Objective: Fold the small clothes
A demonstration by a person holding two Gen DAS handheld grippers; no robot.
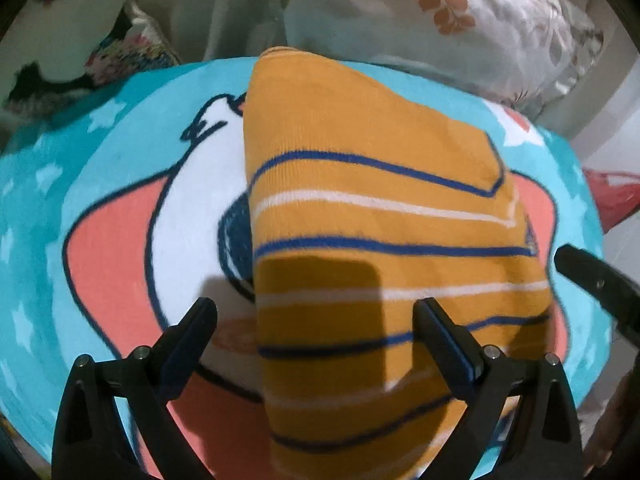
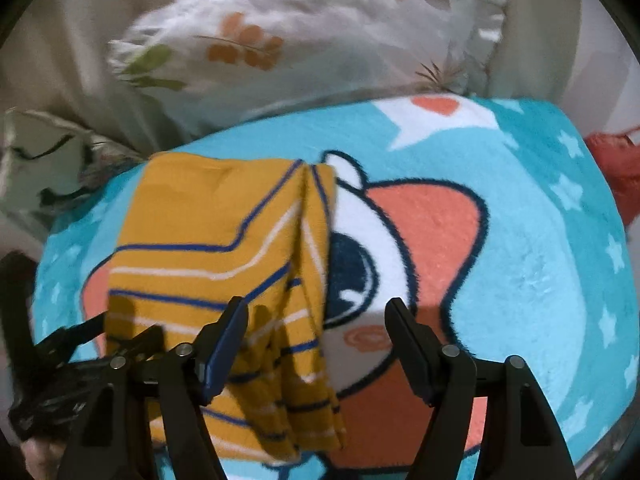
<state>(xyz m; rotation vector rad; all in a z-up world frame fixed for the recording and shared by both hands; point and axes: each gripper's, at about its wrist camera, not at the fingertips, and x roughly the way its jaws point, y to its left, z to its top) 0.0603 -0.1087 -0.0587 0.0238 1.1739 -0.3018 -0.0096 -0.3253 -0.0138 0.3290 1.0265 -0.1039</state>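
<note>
A small mustard-yellow garment with blue and white stripes (image 1: 360, 208) lies folded into a narrow stack on a turquoise cartoon blanket (image 1: 80, 184). My left gripper (image 1: 316, 312) is open and hovers over the garment's near end, holding nothing. In the right wrist view the garment (image 2: 208, 232) lies left of centre, its folded edges bunched along its right side. My right gripper (image 2: 316, 316) is open and empty above that edge. The left gripper (image 2: 72, 364) shows at the lower left there, and the right gripper's finger (image 1: 592, 280) shows at the right edge of the left wrist view.
A white floral pillow (image 2: 304, 44) lies behind the blanket (image 2: 540, 260). A patterned cushion (image 1: 120, 56) sits at the back left. Something red (image 2: 616, 172) lies off the blanket's right edge.
</note>
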